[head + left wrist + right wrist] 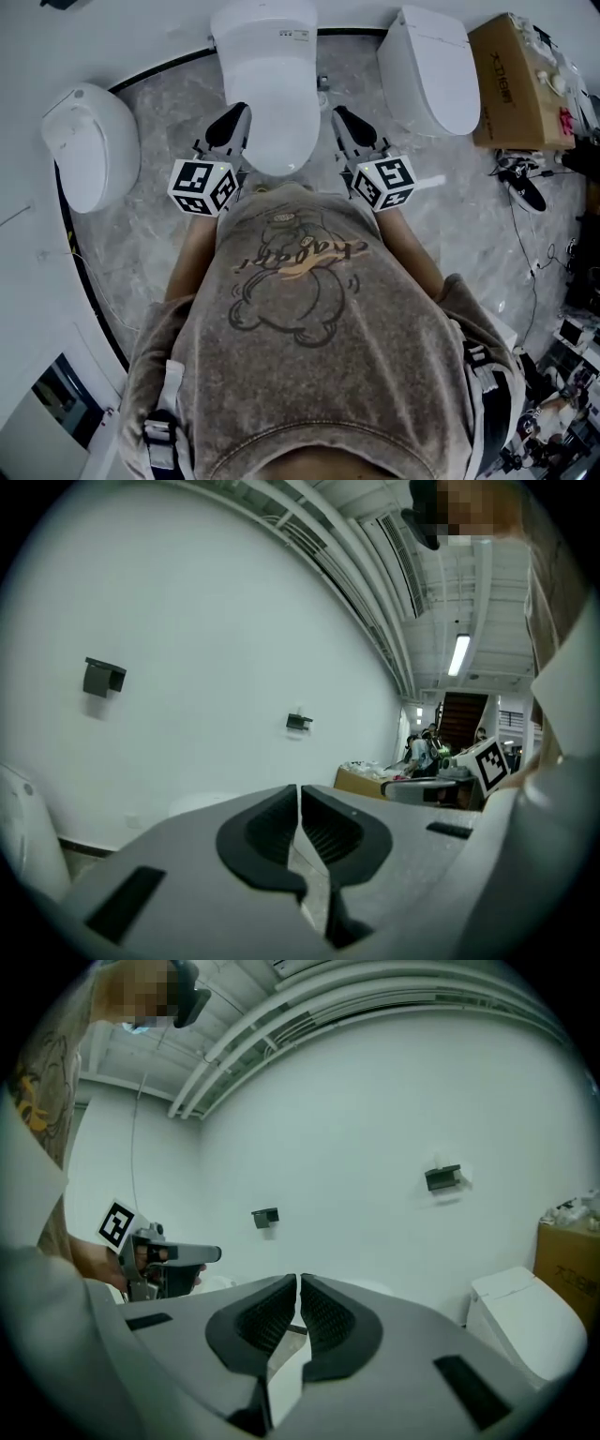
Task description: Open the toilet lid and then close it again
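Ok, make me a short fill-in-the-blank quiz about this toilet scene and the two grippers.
The middle toilet's lid is ___. The left gripper and right gripper both have their jaws ___, with nothing between them. The cardboard box stands at the person's ___ side.
Missing words: closed; shut; right.

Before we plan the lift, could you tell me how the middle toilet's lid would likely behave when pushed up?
The toilet lid looks smooth, glossy and one-piece: probably stiff and slippery. Its far end joins the toilet's back, so it likely pivots there.
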A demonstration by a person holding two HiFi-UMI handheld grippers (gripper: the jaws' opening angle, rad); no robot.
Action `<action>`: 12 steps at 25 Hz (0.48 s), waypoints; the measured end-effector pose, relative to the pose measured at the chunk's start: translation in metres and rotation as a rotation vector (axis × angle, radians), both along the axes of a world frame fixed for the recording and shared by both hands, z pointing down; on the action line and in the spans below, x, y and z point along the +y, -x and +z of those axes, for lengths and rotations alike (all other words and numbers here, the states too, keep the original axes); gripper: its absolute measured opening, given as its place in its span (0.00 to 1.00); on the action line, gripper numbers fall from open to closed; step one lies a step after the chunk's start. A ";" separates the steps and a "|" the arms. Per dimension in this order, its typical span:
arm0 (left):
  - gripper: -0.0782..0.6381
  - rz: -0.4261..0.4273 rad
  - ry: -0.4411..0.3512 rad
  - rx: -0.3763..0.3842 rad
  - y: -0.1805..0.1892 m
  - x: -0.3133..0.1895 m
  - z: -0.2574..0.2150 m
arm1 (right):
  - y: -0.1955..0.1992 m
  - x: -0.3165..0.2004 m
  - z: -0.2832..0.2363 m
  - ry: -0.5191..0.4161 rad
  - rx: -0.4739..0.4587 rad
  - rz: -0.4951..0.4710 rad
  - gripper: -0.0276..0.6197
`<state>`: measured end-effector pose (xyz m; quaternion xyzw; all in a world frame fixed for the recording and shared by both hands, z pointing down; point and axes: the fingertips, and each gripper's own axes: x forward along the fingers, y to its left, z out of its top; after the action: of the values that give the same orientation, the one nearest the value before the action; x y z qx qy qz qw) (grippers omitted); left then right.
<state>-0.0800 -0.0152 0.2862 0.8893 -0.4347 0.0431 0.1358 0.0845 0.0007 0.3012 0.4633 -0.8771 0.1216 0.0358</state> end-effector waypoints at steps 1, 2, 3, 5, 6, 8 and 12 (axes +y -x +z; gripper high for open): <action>0.13 -0.005 0.003 -0.014 0.000 0.001 0.005 | -0.002 0.002 0.003 -0.001 -0.005 0.008 0.10; 0.13 -0.010 0.009 -0.019 0.001 0.001 0.010 | -0.003 0.003 0.006 -0.002 -0.005 0.012 0.10; 0.12 -0.014 0.017 -0.018 0.003 0.001 0.015 | -0.003 0.004 0.009 -0.001 -0.004 0.015 0.09; 0.12 -0.023 0.023 -0.015 0.005 -0.001 0.023 | -0.004 0.003 0.016 0.004 0.002 0.018 0.09; 0.12 -0.027 0.022 -0.017 0.006 -0.002 0.026 | -0.004 0.002 0.019 0.006 0.005 0.021 0.09; 0.12 -0.036 0.023 -0.016 0.007 -0.004 0.029 | -0.006 -0.001 0.022 0.006 0.010 0.028 0.09; 0.12 -0.055 0.017 -0.003 0.007 -0.005 0.026 | -0.006 -0.007 0.020 0.001 0.017 0.032 0.09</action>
<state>-0.0868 -0.0204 0.3126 0.8758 -0.4586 0.0445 0.1437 0.0905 -0.0059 0.3214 0.4784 -0.8691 0.1185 0.0414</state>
